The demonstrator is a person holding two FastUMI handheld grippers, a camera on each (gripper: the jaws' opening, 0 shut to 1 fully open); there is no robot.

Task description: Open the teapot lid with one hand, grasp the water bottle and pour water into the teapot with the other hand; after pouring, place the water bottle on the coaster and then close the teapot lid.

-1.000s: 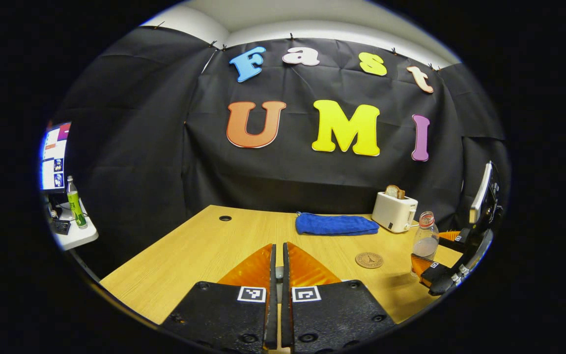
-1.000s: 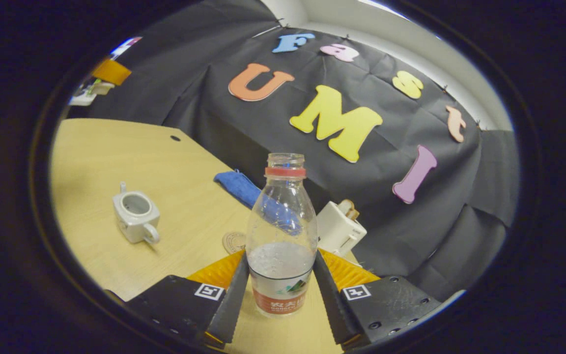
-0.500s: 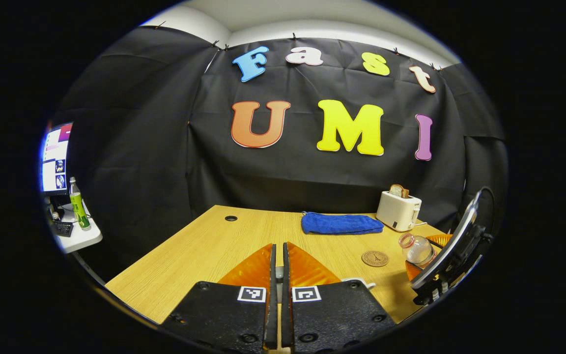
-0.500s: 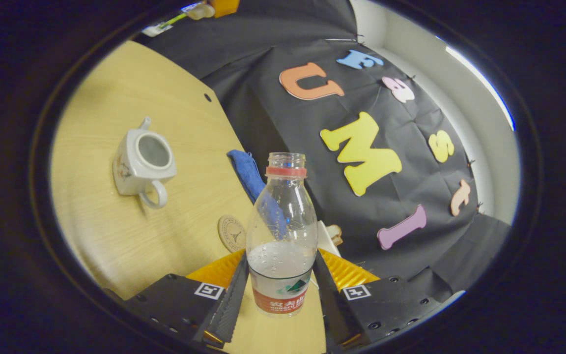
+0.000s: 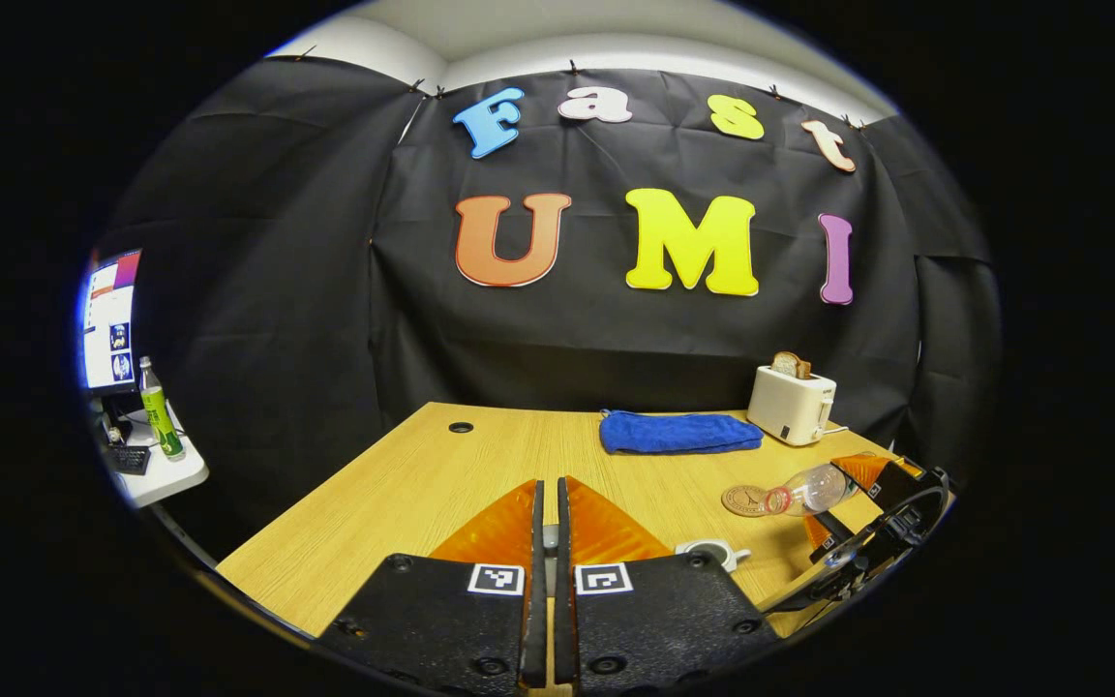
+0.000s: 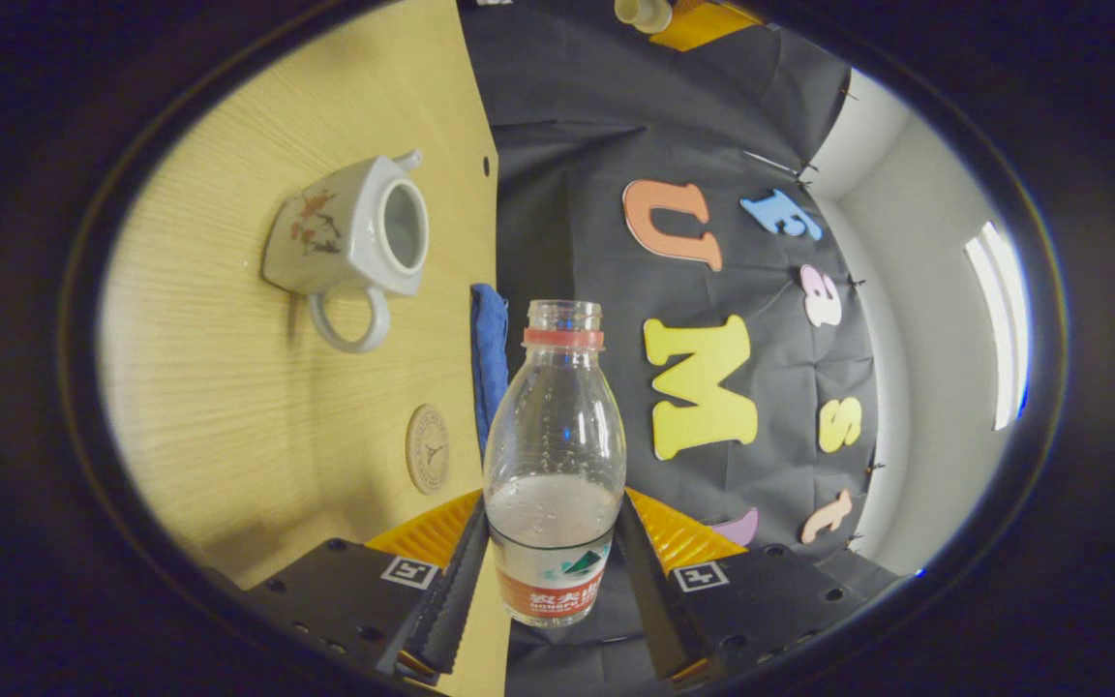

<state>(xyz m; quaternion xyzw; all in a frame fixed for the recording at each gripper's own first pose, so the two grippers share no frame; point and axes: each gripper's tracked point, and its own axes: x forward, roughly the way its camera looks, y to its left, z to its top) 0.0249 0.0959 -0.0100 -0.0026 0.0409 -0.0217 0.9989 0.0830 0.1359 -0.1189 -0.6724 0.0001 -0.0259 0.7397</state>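
My right gripper (image 6: 554,513) is shut on the clear water bottle (image 6: 555,455), which has no cap and a little water inside. In the left gripper view the bottle (image 5: 805,492) lies almost level above the table, mouth toward the white teapot (image 5: 712,552). The teapot (image 6: 349,242) stands open on the wooden table, up and left of the bottle's mouth and apart from it. My left gripper (image 5: 546,489) is shut, a small grey piece showing between its fingers. At the top edge of the right gripper view the pale teapot lid (image 6: 642,10) shows by the left gripper.
A round brown coaster (image 5: 743,500) lies near the bottle, and a folded blue cloth (image 5: 678,433) and a white toaster (image 5: 790,405) with bread sit at the back. A side table (image 5: 165,474) with a green bottle stands left of the table's edge.
The right gripper has rolled the bottle from upright to nearly level and brought it closer to the teapot. The left gripper has stayed shut and almost still.
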